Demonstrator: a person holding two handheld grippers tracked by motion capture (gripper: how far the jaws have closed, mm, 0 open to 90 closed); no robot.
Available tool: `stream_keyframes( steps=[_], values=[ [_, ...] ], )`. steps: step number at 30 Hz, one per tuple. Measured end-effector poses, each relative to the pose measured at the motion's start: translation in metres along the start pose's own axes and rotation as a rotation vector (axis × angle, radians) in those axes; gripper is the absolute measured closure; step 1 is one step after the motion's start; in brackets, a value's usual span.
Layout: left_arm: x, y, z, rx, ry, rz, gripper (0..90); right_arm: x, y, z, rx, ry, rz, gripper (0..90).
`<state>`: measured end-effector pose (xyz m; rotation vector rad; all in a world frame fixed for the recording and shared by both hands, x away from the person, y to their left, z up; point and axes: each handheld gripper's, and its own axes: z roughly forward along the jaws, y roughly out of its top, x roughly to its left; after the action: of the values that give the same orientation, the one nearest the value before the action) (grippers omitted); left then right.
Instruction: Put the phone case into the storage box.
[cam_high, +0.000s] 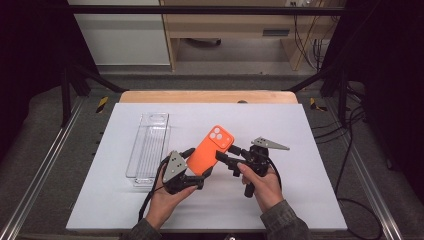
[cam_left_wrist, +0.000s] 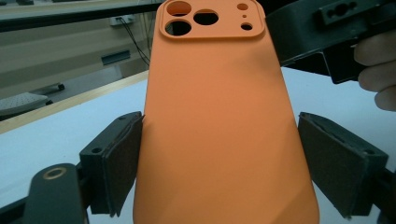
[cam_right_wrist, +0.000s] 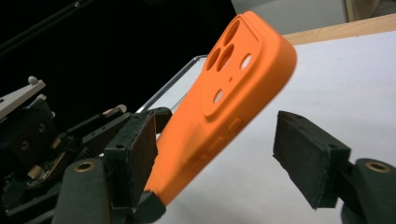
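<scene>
We see the left gripper (cam_high: 196, 167) pinching the lower part of an orange phone case (cam_high: 210, 148), its two dark pads pressed against the case's long edges in the left gripper view (cam_left_wrist: 219, 130). The case is lifted off the white table top (cam_high: 280, 125), tilted with its camera end pointing far and right, near the middle of the table.

The right gripper (cam_high: 227, 159) comes in from the right with its jaws spread on either side of the case. In the right gripper view (cam_right_wrist: 212, 154) one pad sits just beside the case's face and the other stands well apart from it; we cannot tell whether the nearer pad touches.

The bottom end of the case is cut off in both gripper views, and the left gripper's body hides it in the high view.

The case looks matte and smooth, soft-cornered, with a raised block of round camera cut-outs at one end and moulded side buttons (cam_right_wrist: 219, 140). The pads are flat, black and faintly rough. On the table's left lies a clear plastic tray (cam_high: 149, 150), long and ribbed. A grey three-cornered plate (cam_high: 270, 144) tops the right gripper.
</scene>
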<state>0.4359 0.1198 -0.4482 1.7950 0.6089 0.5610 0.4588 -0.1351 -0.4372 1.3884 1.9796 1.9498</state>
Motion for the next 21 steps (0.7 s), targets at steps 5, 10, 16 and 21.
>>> stream_keyframes(
  steps=[5, 10, 16, 21],
  values=[
    [-0.004, 0.000, 0.000, -0.009, -0.009, 0.013, 16.3, 0.002, 0.004, 0.002, -0.010, 0.013, 0.017, 34.2],
    [-0.008, -0.001, 0.002, -0.011, -0.016, 0.021, 16.3, 0.002, 0.008, 0.002, -0.016, 0.011, 0.040, 39.6],
    [-0.011, -0.002, 0.002, -0.023, -0.018, 0.029, 16.2, -0.001, 0.012, 0.002, -0.023, 0.013, 0.052, 46.9],
    [-0.013, -0.003, 0.002, -0.024, -0.016, 0.040, 16.2, -0.002, 0.015, 0.002, -0.022, 0.017, 0.062, 51.3]
  ],
)
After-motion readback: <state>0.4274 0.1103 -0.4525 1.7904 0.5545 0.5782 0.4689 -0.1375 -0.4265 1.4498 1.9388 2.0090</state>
